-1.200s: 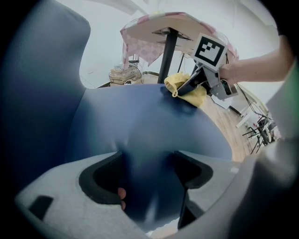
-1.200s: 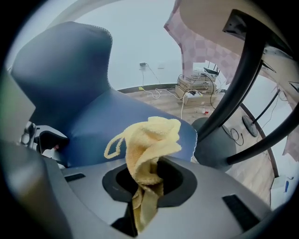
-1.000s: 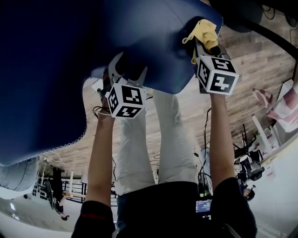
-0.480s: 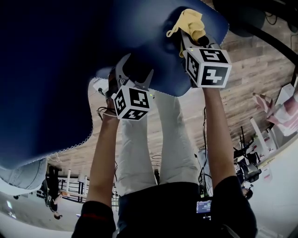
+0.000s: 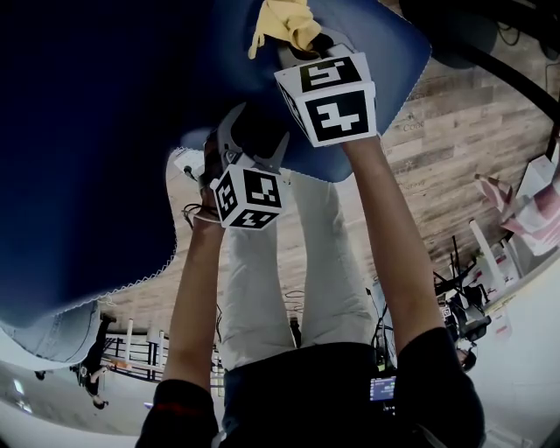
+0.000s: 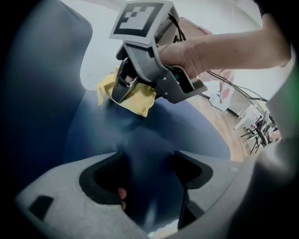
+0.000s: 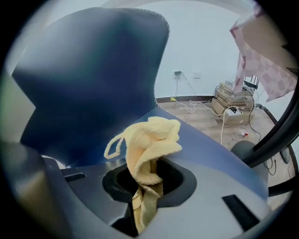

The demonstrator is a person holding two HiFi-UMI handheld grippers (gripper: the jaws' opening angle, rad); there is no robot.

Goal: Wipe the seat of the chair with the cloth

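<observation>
The blue chair seat (image 5: 131, 131) fills the top left of the head view. A yellow cloth (image 5: 280, 22) lies pressed on it, and my right gripper (image 5: 306, 44) is shut on that cloth. In the right gripper view the cloth (image 7: 154, 140) bunches up out of the right gripper (image 7: 147, 186), with the blue backrest (image 7: 93, 74) behind it. My left gripper (image 5: 249, 136) sits at the seat's near edge. In its own view the left gripper (image 6: 149, 172) has the blue seat edge (image 6: 149, 154) filling the gap between its jaws, and the cloth (image 6: 133, 95) shows ahead.
A wooden floor (image 5: 455, 149) lies below the chair. A black chair base (image 5: 455, 35) stands at the top right. A pink checked fabric (image 5: 534, 206) hangs at the right. Cables and boxes (image 7: 229, 100) lie by the far wall. The person's legs (image 5: 289, 262) stand under the seat edge.
My right gripper has slid the yellow cloth leftwards and farther across the seat. The left gripper has stayed at the seat's near edge.
</observation>
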